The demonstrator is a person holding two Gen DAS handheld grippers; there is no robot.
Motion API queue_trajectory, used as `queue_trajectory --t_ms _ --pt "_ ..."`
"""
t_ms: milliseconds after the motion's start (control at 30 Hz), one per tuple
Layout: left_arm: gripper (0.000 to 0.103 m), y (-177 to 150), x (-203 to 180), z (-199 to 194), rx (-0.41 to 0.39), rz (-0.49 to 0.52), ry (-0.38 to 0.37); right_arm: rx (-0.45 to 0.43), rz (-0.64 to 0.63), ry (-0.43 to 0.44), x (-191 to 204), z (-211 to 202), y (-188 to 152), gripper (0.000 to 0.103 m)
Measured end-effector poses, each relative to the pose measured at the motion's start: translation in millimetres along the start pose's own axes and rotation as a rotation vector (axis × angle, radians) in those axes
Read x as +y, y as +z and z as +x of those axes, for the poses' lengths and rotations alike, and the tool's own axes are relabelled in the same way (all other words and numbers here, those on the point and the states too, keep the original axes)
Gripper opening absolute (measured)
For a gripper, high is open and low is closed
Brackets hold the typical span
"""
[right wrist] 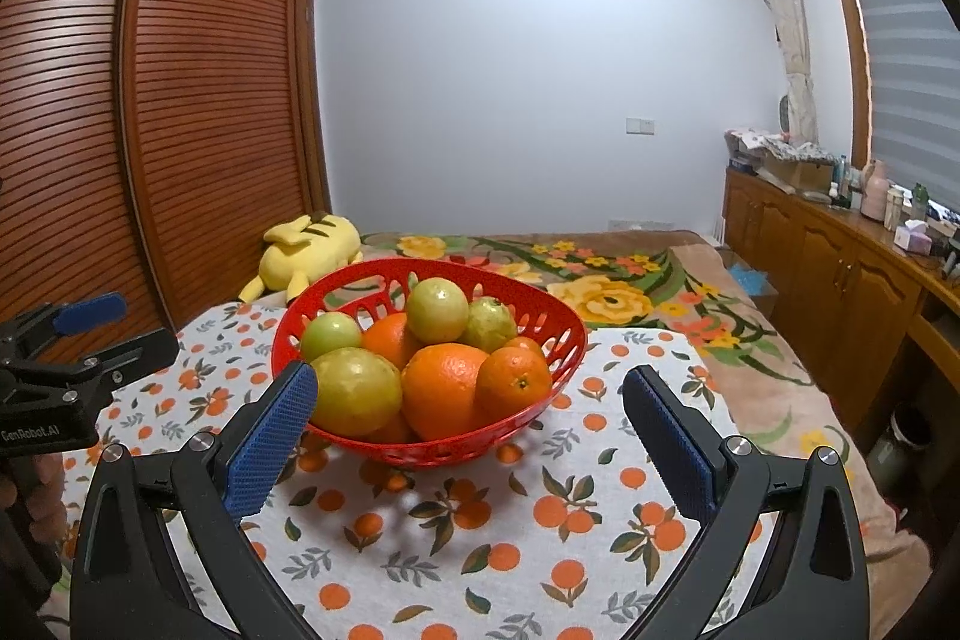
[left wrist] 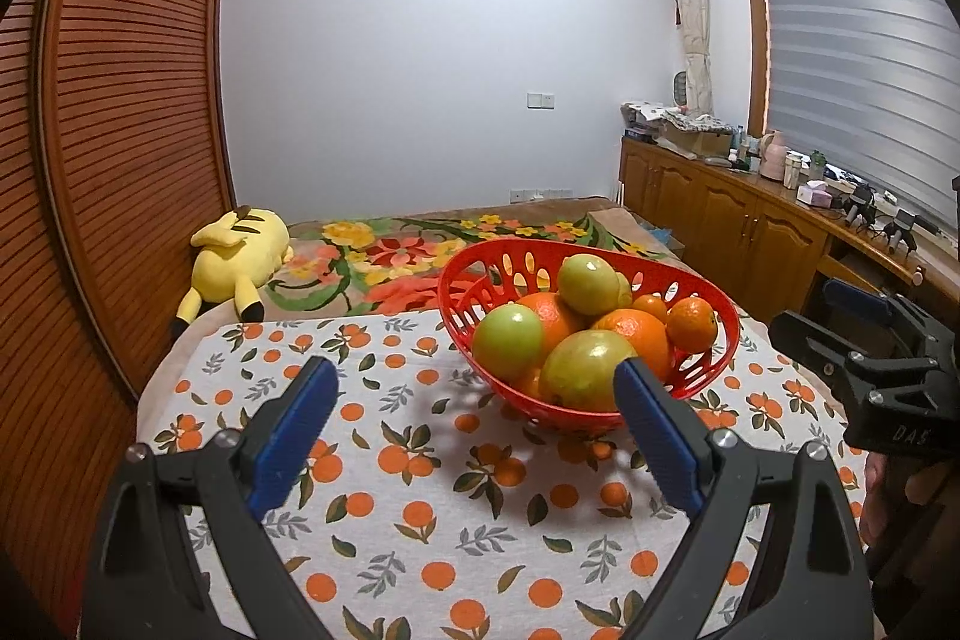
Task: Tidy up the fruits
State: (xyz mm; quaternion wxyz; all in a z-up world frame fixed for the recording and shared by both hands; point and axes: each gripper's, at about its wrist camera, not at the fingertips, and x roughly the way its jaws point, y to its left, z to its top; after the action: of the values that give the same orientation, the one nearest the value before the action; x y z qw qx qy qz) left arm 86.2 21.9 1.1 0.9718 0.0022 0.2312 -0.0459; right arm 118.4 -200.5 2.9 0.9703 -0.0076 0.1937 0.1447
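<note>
Two grippers are in front of me, both with their blue-padded jaws spread wide and nothing between them: my left gripper (left wrist: 474,400) hangs over the counter (left wrist: 390,520) with its orange-print cloth, just short of the red basket (left wrist: 456,280), and my right gripper (right wrist: 471,412) sits before that same basket from the other side, its left pad overlapping the near rim in my view, though I cannot tell whether it touches. All the fruit I can see lies piled inside the basket: a large orange (right wrist: 441,388) at the front with a smaller orange (right wrist: 515,381) just beside it on the right, a big green fruit (right wrist: 357,391) at the front left, another green fruit (right wrist: 437,310) perched on top of the pile, and more green and orange ones tucked behind. Beyond the counter I see a bed with a flowered blanket (right wrist: 618,298), and a yellow plush toy (left wrist: 237,262) lying near the louvred wardrobe (left wrist: 120,130)
</note>
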Motion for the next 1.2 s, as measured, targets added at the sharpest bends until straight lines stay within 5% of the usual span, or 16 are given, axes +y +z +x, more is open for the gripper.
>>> queue_trajectory --t_ms 1200 --pt "0.094 3.4 -2.8 -5.7 -0.002 0.008 -0.004 -0.005 0.007 -0.003 -0.5 -2.2 -3.9 0.103"
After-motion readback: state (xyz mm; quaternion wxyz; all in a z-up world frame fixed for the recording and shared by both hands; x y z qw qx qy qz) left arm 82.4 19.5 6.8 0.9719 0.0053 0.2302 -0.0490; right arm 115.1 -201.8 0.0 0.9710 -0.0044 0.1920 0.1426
